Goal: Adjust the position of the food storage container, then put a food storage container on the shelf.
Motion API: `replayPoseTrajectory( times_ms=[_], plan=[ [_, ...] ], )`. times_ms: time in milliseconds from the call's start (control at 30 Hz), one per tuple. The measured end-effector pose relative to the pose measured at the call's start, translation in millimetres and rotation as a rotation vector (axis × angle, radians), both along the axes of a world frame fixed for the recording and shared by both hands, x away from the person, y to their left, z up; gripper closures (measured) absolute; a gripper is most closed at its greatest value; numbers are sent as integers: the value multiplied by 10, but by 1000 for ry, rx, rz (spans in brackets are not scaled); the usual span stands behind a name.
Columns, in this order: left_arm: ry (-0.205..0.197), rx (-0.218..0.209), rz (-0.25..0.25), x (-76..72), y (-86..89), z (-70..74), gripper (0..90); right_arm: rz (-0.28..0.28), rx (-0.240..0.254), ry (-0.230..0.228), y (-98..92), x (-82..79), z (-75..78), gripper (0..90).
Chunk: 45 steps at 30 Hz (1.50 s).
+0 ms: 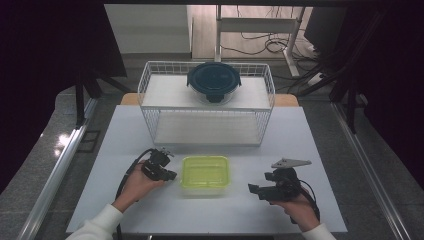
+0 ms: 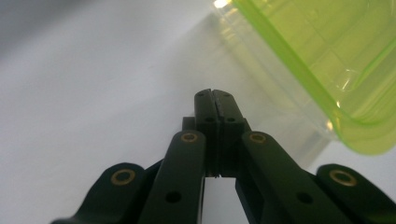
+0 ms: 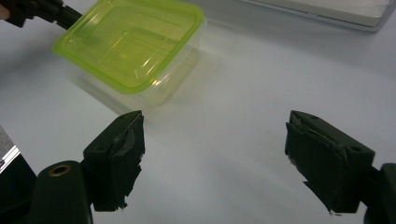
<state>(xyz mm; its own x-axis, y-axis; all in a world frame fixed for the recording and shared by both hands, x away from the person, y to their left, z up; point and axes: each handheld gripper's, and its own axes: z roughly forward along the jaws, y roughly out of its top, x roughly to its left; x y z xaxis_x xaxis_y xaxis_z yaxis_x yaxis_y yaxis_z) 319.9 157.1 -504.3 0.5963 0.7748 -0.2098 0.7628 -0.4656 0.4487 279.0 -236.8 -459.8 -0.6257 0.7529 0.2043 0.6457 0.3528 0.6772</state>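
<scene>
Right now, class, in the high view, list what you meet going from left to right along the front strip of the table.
left gripper, jaws shut, empty → square container with the yellow-green lid → right gripper, jaws open, empty.

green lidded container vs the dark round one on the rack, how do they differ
The green-lidded container is square with a clear body; the dark-lidded container is round. The green-lidded container sits on the table between the grippers; the dark-lidded container sits atop the white wire rack. Both have their lids on.
</scene>
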Motion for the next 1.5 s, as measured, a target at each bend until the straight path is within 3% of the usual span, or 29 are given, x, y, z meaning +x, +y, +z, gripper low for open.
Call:
replayPoseTrajectory(
  times_ms=[100,200,333,433,533,733,1100,1267,1367,1500],
  plan=[
    [-76,-36,36,-94,108,122,886,-13,15,-11,-22,16,6,202],
    [-163,-61,79,-195,179,224,802,-15,19,-18,-7,17,11,202],
    [-252,-134,148,-301,240,360,502,9,23,-32,55,29,27,202],
    [-251,-154,174,-329,267,379,343,16,18,-25,82,47,-4,202],
    [-235,-177,188,-353,278,360,306,21,12,-25,85,47,-18,202],
    [-192,-264,219,-365,322,298,300,17,8,-27,74,64,-2,202],
    [-211,-273,223,-428,298,310,258,7,28,-25,97,199,14,202],
    [-187,-292,219,-400,274,296,262,12,53,-5,149,258,-15,201],
    [-187,-290,212,-381,263,295,267,-18,60,-3,169,297,-28,196],
    [-163,-337,210,-342,239,333,274,-27,111,12,188,339,-1,225]
  ],
)
